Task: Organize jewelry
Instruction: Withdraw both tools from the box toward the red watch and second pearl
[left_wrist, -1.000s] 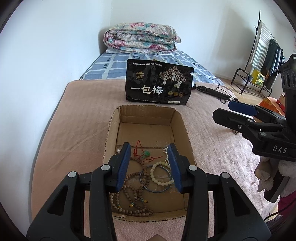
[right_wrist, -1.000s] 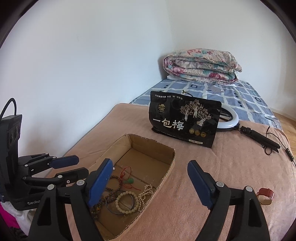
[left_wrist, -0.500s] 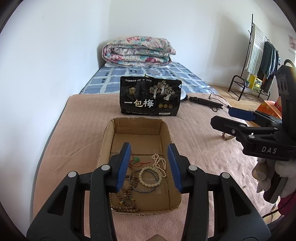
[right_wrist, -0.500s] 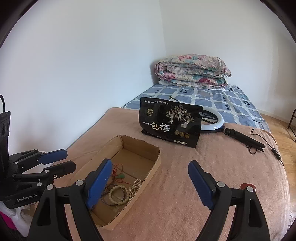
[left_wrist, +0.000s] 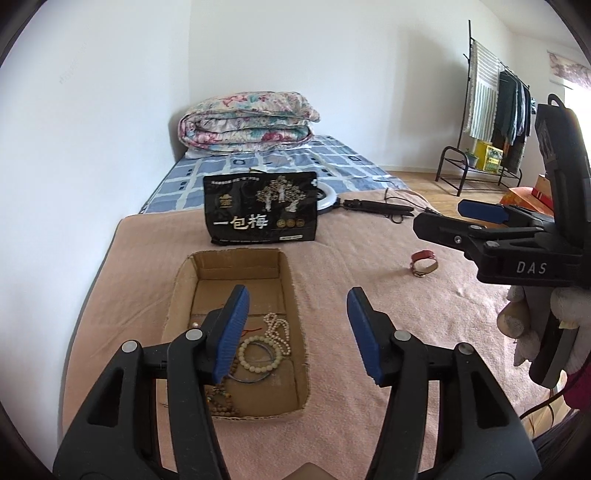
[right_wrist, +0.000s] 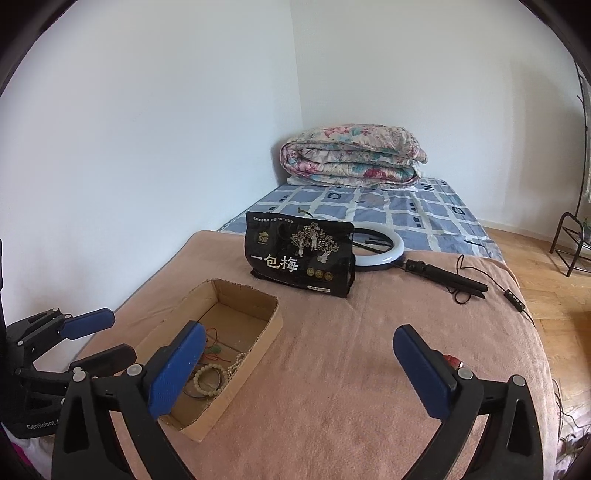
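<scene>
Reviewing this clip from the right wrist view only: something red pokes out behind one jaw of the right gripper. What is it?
Observer: A red strap, curled in a loop. It lies on the pink blanket, outside the cardboard box and to its right.
Operator: A jaw blocks the near end of the box for me. Anything there?
Observer: Yes, a string of brown beads lies there, next to the pale bead bracelet.
Operator: Is the left gripper carrying anything?
Observer: No. The left gripper is open, with nothing between its jaws.
</scene>
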